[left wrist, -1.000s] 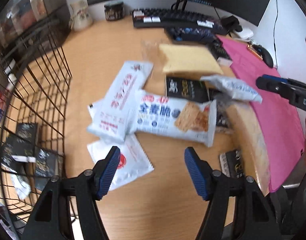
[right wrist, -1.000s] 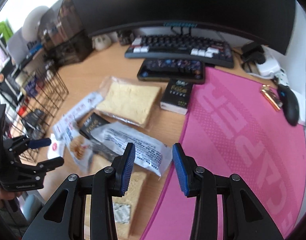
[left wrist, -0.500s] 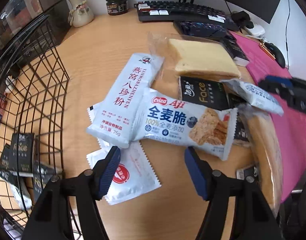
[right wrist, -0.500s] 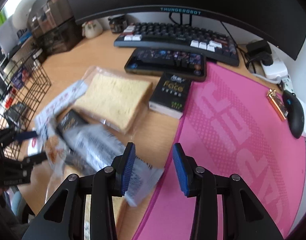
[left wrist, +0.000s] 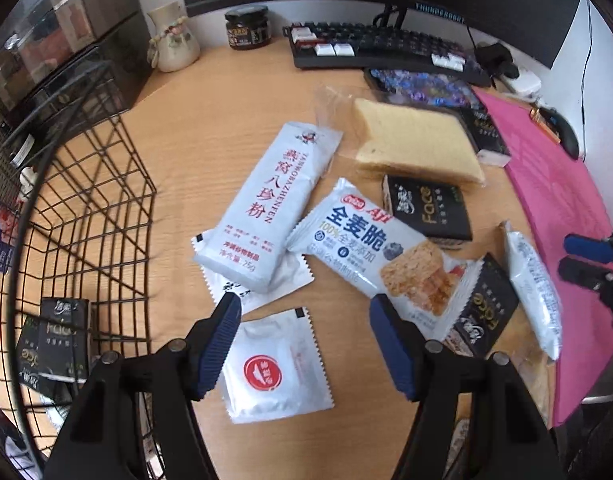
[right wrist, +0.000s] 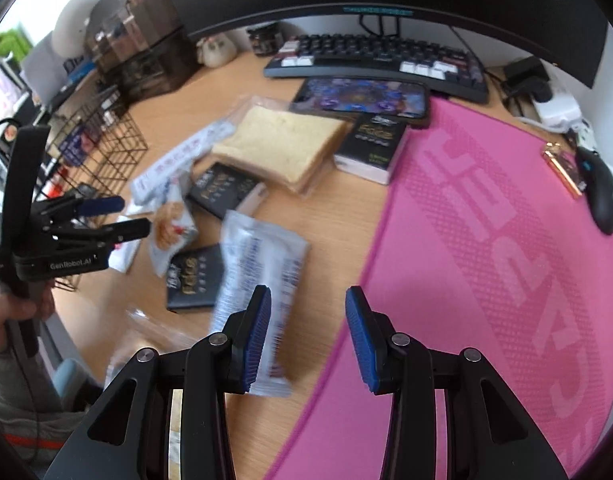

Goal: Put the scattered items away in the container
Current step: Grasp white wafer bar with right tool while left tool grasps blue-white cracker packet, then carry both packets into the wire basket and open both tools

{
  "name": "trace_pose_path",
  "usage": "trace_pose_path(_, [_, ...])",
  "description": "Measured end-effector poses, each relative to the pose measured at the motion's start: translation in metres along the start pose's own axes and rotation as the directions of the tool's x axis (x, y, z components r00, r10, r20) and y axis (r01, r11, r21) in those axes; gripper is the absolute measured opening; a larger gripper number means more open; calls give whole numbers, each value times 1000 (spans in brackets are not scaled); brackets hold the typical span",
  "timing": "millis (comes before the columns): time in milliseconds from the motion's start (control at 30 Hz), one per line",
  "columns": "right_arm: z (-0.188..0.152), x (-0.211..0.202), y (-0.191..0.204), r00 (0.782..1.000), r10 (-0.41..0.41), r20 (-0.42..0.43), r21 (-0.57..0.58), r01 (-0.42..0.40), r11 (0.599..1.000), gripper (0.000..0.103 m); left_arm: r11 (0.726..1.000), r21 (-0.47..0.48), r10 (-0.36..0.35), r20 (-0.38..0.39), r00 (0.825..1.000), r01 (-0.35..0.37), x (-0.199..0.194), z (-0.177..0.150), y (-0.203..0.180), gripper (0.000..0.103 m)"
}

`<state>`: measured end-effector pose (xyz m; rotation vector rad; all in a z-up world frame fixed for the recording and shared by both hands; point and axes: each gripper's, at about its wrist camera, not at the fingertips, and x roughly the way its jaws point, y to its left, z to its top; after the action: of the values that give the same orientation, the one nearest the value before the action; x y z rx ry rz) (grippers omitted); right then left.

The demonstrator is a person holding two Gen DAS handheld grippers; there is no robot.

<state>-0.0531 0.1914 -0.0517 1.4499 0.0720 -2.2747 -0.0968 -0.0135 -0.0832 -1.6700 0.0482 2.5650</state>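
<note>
Nearby, keyboard (left wrist: 386, 46) and pink mat (left wrist: 554, 184) apparently border snacks.

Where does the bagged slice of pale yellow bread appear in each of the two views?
Left wrist view: bagged slice of pale yellow bread, upper centre-right, behind the snack packets.
Right wrist view: bread, upper centre-left.
Shared landmark: the dark phone with a colourful screen lies just behind it.

Wooden desk (left wrist: 210, 128): carries wire basket (left wrist: 106, 184), pink mat (left wrist: 554, 200), keyboard (left wrist: 386, 50), jar (left wrist: 248, 28), vase (left wrist: 172, 38). Loose on desk: white sachet (left wrist: 278, 368), bagged bread slice (left wrist: 414, 144), black box (left wrist: 426, 210).
</note>
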Motion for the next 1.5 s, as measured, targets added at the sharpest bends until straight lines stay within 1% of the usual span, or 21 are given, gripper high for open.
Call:
trace_pose_path(100, [3,4,13,1000,23,-9,-20,-23,1000,40,999,-28,-37,12,999,37,-9,-2,-1,72])
trace_pose_path(167, [3,10,22,999,24,-22,-37,-25,999,44,997,-30,-74,4,997,74,-7,0,-7,72])
trace_pose_path(200, [3,13,24,999,19,-29,-38,-21,999,46,997,-32,-77,-8,997,76,-3,2,-10,72])
trace_pose_path(267, [2,18,25,999,8,-38,-32,-9,999,47,995,-35,-93,-20,995,93,3,7,-16,72])
trace_pose_path(467, [-3,21,18,999,13,-50,-18,-14,1000,47,984,-87,-157,-6,988,156,17,26,-24,72])
trace_pose_path(633, [-4,25,13,998,9,-58,-10,-9,1000,47,982,-107,-158,-11,987,156,21,35,-27,72])
trace_pose_path(700, [-4,27,12,998,10,-60,-11,-10,1000,47,986,-87,-143,-40,989,139,31,37,-33,72])
trace_pose_path(767, [-4,29,11,998,5,-62,-11,-6,1000,47,986,-76,-152,-58,987,147,39,35,-35,74])
trace_pose_path(800, [-5,31,11,998,3,-66,-14,-4,1000,47,988,-59,-145,-48,988,142,38,34,-37,75])
trace_pose_path(867, [-6,34,11,997,-5,-80,-26,3,1000,47,994,-25,-108,-47,993,107,39,30,-40,75])
trace_pose_path(967, [-8,36,15,997,-34,-74,-61,29,998,48,993,-14,-116,-28,993,116,37,26,-39,74])
trace_pose_path(1000, [-9,37,17,997,-41,-66,-75,36,996,48,994,-10,-111,-20,994,110,36,25,-38,68])
trace_pose_path(1033, [-10,37,18,997,-46,-61,-84,41,996,48,995,1,-101,-11,995,101,35,24,-38,54])
trace_pose_path(1067, [-11,38,20,997,-55,-56,-97,50,994,48,996,7,-89,-8,996,89,33,24,-37,52])
trace_pose_path(1100, [-11,38,21,997,-59,-54,-106,53,993,48,996,14,-87,-9,996,87,32,23,-38,51])
trace_pose_path(1167, [-13,38,23,997,-58,-47,-121,51,991,42,995,23,-94,-9,996,94,31,24,-38,50])
trace_pose_path(1267, [-13,36,21,998,-45,-43,-113,40,993,38,995,27,-99,-1,995,99,28,23,-37,49])
trace_pose_path(1500, [-10,14,22,999,-37,5,-100,38,994,38,993,39,-114,51,992,112,0,24,-37,49])
